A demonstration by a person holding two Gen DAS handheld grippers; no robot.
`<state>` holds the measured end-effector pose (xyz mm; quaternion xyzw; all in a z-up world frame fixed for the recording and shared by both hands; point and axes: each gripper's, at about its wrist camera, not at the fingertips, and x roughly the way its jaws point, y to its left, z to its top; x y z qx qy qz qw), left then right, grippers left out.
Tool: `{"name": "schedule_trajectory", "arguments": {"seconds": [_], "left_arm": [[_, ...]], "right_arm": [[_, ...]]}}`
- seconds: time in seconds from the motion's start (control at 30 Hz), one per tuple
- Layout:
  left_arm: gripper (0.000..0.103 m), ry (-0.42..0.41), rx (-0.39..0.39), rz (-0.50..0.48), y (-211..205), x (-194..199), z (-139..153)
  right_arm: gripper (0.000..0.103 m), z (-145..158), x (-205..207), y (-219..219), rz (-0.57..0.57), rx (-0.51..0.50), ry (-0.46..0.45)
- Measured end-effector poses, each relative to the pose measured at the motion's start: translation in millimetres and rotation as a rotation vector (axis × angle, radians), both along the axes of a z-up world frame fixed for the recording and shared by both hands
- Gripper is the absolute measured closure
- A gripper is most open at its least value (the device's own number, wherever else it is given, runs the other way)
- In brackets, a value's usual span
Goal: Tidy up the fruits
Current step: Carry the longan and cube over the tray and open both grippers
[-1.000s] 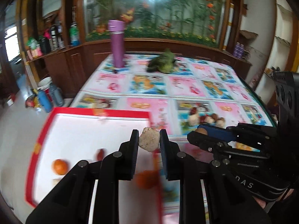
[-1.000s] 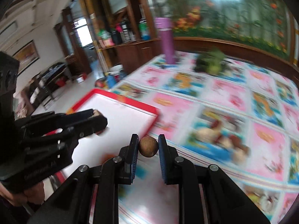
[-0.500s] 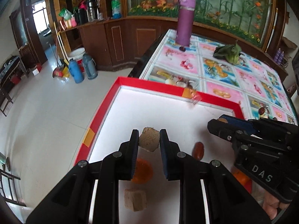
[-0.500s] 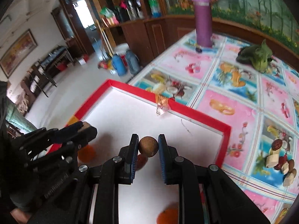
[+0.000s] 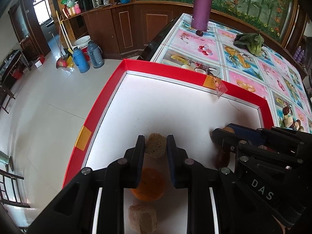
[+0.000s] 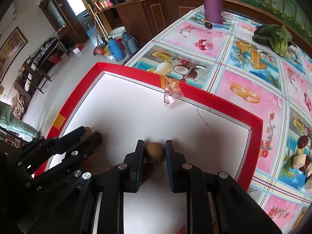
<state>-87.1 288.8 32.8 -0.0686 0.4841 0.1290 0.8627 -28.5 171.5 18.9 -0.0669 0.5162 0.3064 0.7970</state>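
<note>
A tan, rough, blocky fruit piece (image 5: 156,145) is pinched between the left gripper (image 5: 155,146) fingers above the white floor of the red-rimmed tray (image 5: 101,99). A round brown fruit (image 6: 155,153) sits clamped in the right gripper (image 6: 155,153), nearer the tray's right edge. On the tray floor lie an orange (image 5: 148,185), a second tan block (image 5: 142,218) and a dark red fruit (image 5: 222,157).

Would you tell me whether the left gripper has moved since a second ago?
Yes: the left gripper swung from the tablecloth over into the red-rimmed tray.
</note>
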Motion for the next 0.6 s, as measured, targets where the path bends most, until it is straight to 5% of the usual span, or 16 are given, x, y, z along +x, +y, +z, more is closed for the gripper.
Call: {"name": "schedule_trajectory", "arguments": {"seconds": [0.17, 0.6], "left_arm": [[0.049, 0.011, 0.014, 0.021, 2.2, -1.5, 0.2], [0.03, -0.178, 0.052, 0.033, -20.2, -38.1, 70.7]], "right_arm": [[0.082, 2.2, 5.4, -4.8, -0.003, 0.031, 0.029], [0.075, 65.9, -14.3, -66.0, -0.028, 0.19, -0.119]]}}
